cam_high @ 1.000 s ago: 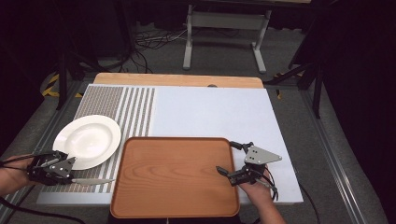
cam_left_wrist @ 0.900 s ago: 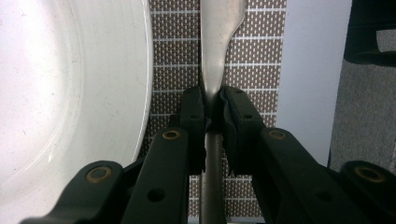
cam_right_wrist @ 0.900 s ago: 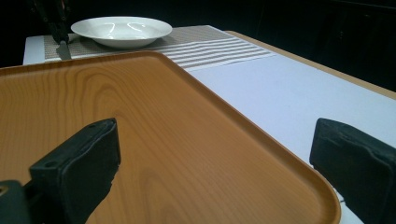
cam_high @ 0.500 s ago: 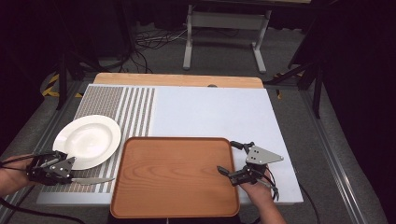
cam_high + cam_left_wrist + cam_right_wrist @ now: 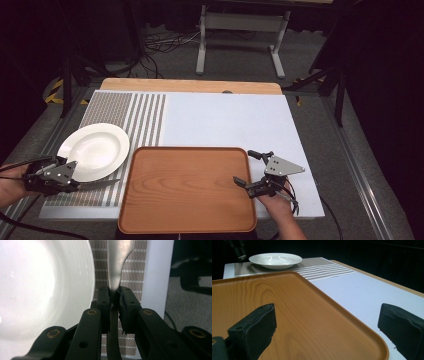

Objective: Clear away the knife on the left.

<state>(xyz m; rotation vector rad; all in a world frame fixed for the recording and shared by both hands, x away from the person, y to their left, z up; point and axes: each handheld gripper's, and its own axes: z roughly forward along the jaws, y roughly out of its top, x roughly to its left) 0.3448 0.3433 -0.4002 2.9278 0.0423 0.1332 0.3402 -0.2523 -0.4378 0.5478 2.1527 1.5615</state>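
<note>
Silver utensil (image 5: 119, 263), slim matte-metal handle, pinched in left gripper (image 5: 114, 298), blade end (image 5: 102, 183) sticking out toward wooden tray (image 5: 187, 227); beside white plate (image 5: 95, 150) on striped mat (image 5: 145, 112); right gripper (image 5: 247, 167) released, straddling tray's right rim on the worktop (image 5: 235, 120).

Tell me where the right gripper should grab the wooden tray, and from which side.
Probably the right rim of the wooden tray, approached from the right. It lies flat on the table mat, so only the thin raised lip offers a pinch: one jaw over the lip, one outside. The right gripper already sits open at that edge, and the rim runs straight there, away from the rounded corners.
</note>
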